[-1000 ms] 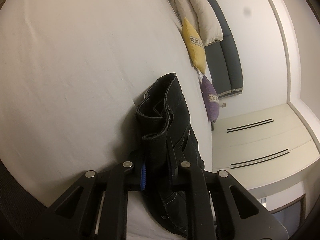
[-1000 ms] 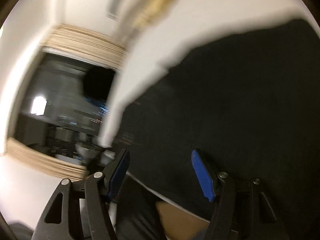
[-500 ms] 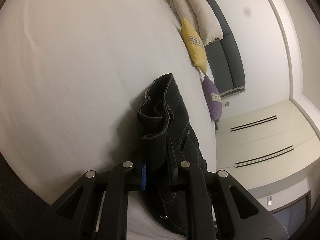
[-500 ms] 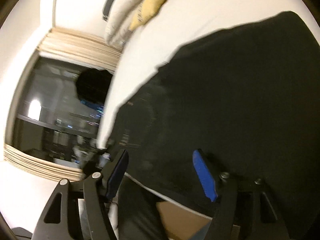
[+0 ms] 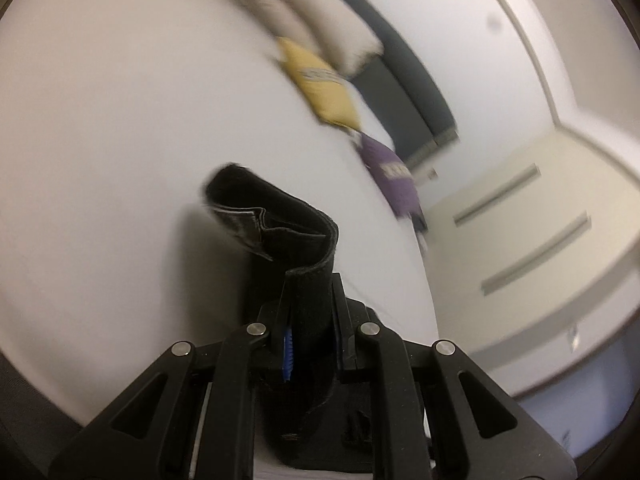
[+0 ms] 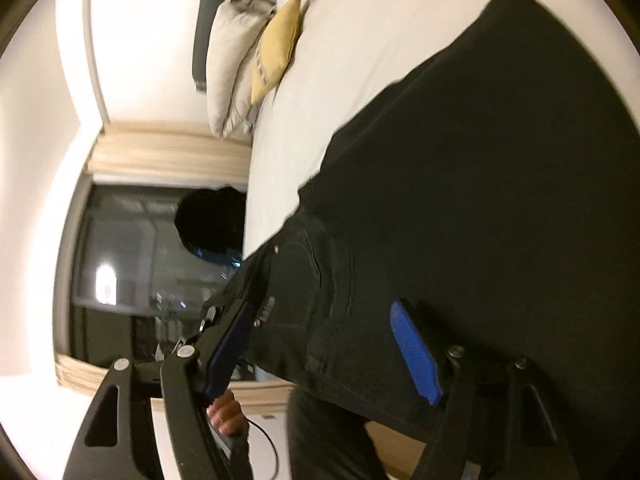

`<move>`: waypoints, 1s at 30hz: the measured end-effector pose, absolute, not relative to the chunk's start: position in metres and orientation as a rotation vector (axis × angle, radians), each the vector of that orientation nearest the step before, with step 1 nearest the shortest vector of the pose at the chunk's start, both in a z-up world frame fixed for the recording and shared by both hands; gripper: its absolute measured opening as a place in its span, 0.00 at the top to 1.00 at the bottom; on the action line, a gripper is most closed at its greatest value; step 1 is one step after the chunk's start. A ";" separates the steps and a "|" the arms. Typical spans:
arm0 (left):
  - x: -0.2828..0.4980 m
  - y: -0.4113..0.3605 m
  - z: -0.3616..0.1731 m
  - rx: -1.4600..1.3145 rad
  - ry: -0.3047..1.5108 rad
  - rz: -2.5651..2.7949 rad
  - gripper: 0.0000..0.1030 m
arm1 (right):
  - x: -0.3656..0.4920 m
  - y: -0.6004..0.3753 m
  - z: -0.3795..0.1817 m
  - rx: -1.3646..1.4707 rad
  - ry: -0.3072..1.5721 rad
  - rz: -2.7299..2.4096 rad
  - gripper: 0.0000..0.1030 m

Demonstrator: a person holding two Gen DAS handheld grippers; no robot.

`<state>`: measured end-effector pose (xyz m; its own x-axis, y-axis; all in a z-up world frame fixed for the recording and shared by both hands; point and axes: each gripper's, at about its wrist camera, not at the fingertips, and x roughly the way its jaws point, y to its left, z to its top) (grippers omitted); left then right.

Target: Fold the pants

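Observation:
Black pants [image 6: 460, 200] lie spread on the white bed [image 6: 340, 60], waistband end toward the near edge. My left gripper [image 5: 310, 344] is shut on a folded piece of the waistband [image 5: 280, 216] and holds it up off the bed [image 5: 120, 140]. My right gripper [image 6: 320, 320] hovers over the pants near the pocket seams. Its jaws are opening, with the blue pads [image 6: 416, 356] wide apart. Fabric lies between them, and the pads do not press on it.
A yellow cushion [image 5: 320, 88], a purple cushion [image 5: 392, 176] and white pillows [image 6: 228, 64] lean on a dark headboard [image 5: 412, 92]. A dark window [image 6: 132, 264] with curtains faces the bed's side. A person's hand [image 6: 226, 412] shows below the left pad. White cupboards [image 5: 520, 220] stand right.
My left gripper has lifted the waistband higher and rolled, so the pillows swung across its view. The right gripper's jaws have spread wider and it has shifted along the pants.

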<state>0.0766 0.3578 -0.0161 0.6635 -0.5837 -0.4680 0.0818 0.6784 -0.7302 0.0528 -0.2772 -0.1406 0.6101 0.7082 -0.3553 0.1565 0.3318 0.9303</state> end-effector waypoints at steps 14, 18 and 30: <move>0.010 0.158 -0.032 -0.141 0.934 -0.827 0.88 | 0.045 -0.348 -0.122 1.328 0.772 0.456 0.18; -0.011 0.170 -0.034 -0.030 0.903 -0.825 0.88 | 0.050 -0.342 -0.126 1.300 0.818 0.475 0.17; -0.080 0.198 -0.027 0.317 0.752 -0.816 0.88 | 0.104 -0.320 -0.103 1.005 0.997 0.520 0.34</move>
<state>-0.0803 0.1984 -0.0270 0.4498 -0.5399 -0.7115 0.7531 0.6575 -0.0228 0.1037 -0.3204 -0.1030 0.4788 0.7570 -0.4446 0.0687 0.4726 0.8786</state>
